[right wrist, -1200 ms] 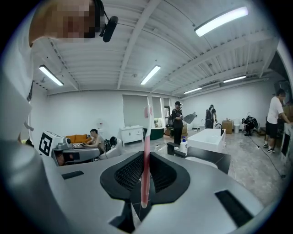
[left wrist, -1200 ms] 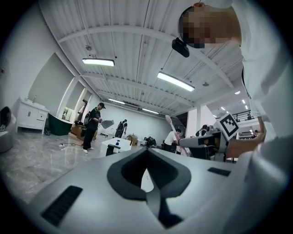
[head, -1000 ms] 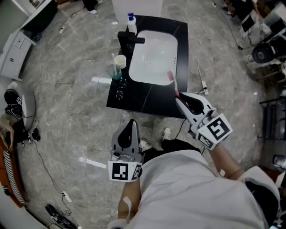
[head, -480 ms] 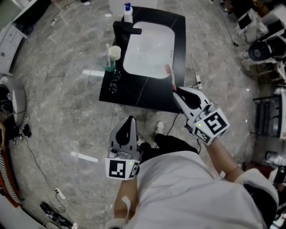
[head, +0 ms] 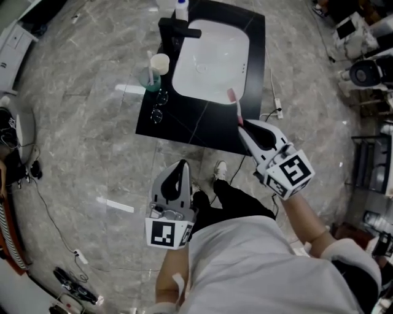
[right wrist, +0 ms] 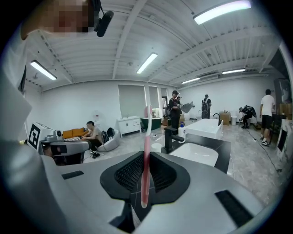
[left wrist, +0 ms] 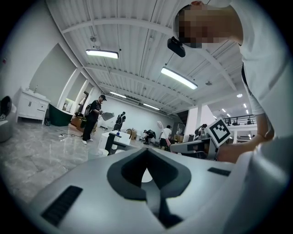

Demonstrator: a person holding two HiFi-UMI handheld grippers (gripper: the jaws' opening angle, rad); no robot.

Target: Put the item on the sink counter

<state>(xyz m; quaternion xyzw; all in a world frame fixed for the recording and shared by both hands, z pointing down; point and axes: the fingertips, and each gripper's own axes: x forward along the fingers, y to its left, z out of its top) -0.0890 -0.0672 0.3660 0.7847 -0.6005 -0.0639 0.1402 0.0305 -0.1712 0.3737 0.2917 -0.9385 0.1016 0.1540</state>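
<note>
My right gripper is shut on the handle of a pink toothbrush. The brush sticks out forward, its head over the front right rim of the white basin. The basin is set in the black sink counter. In the right gripper view the toothbrush stands upright between the jaws of the right gripper, with the basin beyond it. My left gripper hangs over the floor short of the counter, shut and empty. In its own view the left gripper points across the hall.
On the counter's left side stand a cup with a toothbrush in it, a teal dish and a pair of glasses. A black faucet and a soap bottle are at the far end. A cable lies right of the counter.
The right gripper keeps the toothbrush at the counter's front right, its head now a little further over the basin rim. The left gripper has barely moved. The head view has shifted slightly.
</note>
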